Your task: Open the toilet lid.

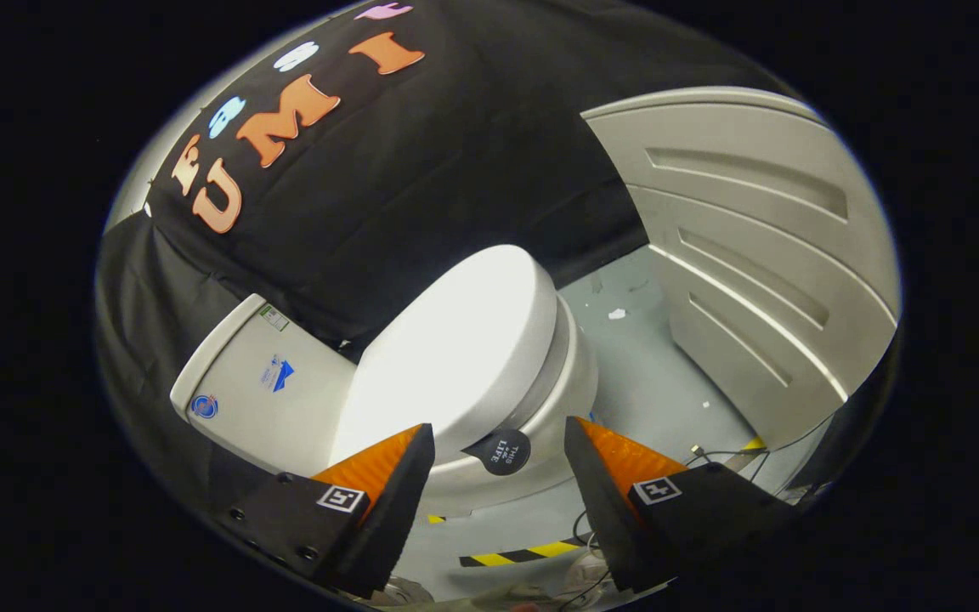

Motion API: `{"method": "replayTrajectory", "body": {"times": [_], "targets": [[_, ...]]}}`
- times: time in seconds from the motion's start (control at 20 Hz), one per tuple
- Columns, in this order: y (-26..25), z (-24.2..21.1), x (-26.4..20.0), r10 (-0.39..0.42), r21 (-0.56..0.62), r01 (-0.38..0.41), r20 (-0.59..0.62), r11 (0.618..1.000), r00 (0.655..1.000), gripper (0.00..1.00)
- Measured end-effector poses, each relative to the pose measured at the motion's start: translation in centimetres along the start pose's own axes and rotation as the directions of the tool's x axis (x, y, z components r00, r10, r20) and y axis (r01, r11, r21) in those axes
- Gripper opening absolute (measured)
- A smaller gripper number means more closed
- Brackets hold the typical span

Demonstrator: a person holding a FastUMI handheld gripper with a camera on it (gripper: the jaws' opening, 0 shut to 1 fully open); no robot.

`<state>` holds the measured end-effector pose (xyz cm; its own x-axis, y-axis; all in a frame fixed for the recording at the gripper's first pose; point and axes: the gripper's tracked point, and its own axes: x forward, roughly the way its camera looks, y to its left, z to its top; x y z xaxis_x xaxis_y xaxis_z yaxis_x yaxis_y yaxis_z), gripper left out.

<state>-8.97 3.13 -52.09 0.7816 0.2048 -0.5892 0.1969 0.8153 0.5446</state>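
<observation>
Taking the toilet lid (455, 340) as my landmark and working from its left: the white cistern (264, 387) sits against the lid's hinge end, carrying a small green-and-white label near its top edge, a blue logo sticker on its face and a round blue-and-red badge lower down. All three are too small for me to read.

The lid itself lies shut on the bowl (570, 378), just ahead of and between my fingers, glossy white and glaring under the light. I judge it a rigid plastic shell, light to lift, slick on top, swinging on a hinge at the cistern end. A round black tab (500, 451) sticks out from under its near rim, lettered in white; I read "THIS LIFE" but would not swear to it. That tab looks like the place to pinch, or I could hook a finger under the rim beside it.

My gripper (499, 476) stands wide, holding nothing, the tab sitting in the gap.

Right of the lid is grey floor (668, 382), then a ribbed pale panel (753, 246).
</observation>
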Motion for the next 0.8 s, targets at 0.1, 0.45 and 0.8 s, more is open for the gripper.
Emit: {"method": "replayTrajectory", "body": {"times": [0.1,0.45,0.8], "targets": [[-0.4,-1.1,0.9,0.012,0.05,-0.01,-0.034,0.999,0.999,0.99],[-1.6,-3.4,3.0,0.093,0.294,-0.058,-0.108,0.954,0.99,0.98],[-2.5,-3.3,4.6,0.149,0.445,-0.101,-0.076,0.89,0.986,0.84]]}}
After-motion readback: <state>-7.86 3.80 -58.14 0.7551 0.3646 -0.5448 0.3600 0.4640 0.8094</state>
